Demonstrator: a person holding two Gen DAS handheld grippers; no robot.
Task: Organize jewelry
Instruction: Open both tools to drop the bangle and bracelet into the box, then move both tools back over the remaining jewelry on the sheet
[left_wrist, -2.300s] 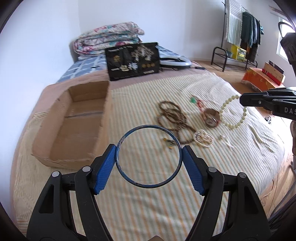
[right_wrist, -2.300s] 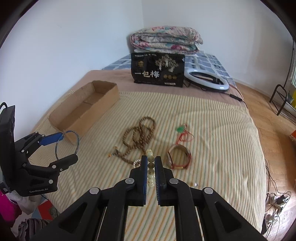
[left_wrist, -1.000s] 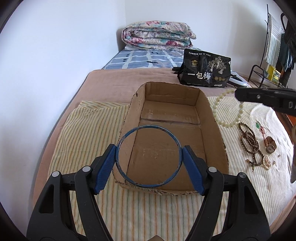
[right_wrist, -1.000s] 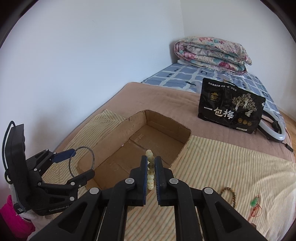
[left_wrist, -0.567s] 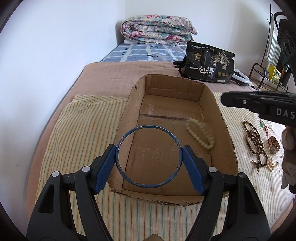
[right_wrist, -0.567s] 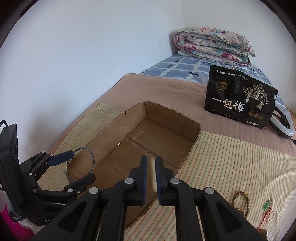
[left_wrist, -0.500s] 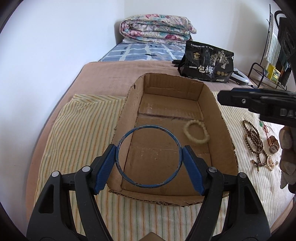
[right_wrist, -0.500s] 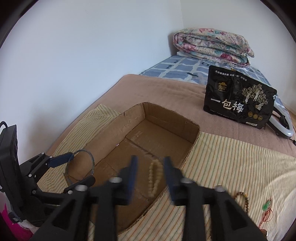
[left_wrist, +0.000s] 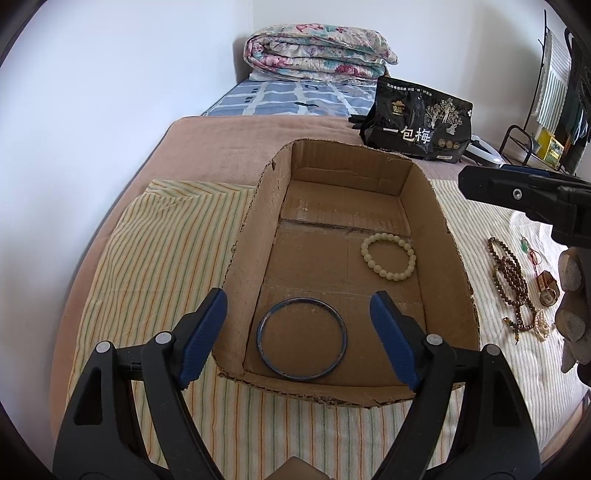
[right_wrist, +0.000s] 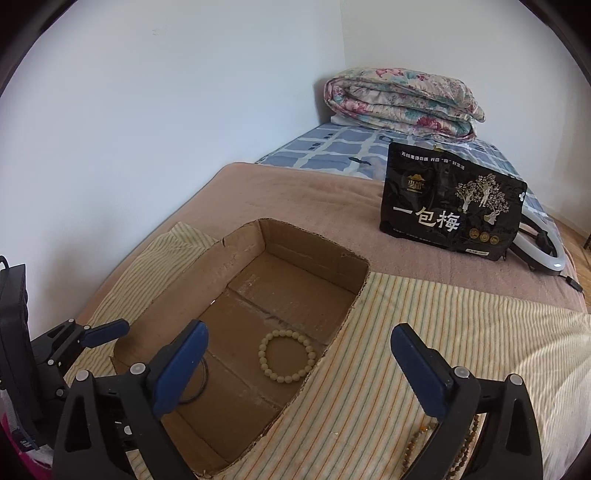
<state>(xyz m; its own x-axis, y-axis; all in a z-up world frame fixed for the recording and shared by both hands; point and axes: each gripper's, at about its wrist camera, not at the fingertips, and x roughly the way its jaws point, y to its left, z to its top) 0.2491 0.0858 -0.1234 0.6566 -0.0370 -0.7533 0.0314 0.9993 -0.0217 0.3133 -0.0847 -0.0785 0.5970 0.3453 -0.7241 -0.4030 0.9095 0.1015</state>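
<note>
A shallow cardboard box (left_wrist: 457, 258) (right_wrist: 243, 236) lies on the striped bed cover. On its floor rest a thin blue bangle (left_wrist: 302, 344) near the front wall and a pale bead bracelet (left_wrist: 388, 257) (right_wrist: 287, 356) further in. My left gripper (left_wrist: 298, 325) hovers over the box's near end, its jaws opening, the bangle lying loose below them. My right gripper (right_wrist: 298, 360) is also opening wide above the box's right wall, nothing between its pads. The bangle is mostly hidden behind a right finger in the right wrist view.
Brown bead strings (left_wrist: 511, 282), a small watch-like piece (left_wrist: 546, 291) and a green charm (left_wrist: 524, 243) lie on the cover right of the box. A black printed bag (left_wrist: 417, 125) (right_wrist: 448, 210), a ring light (right_wrist: 546, 251) and a folded quilt (left_wrist: 317, 51) sit behind.
The right gripper opened and the pale bracelet dropped into the box. The left gripper then widened and the blue bangle fell from its pads onto the box floor.
</note>
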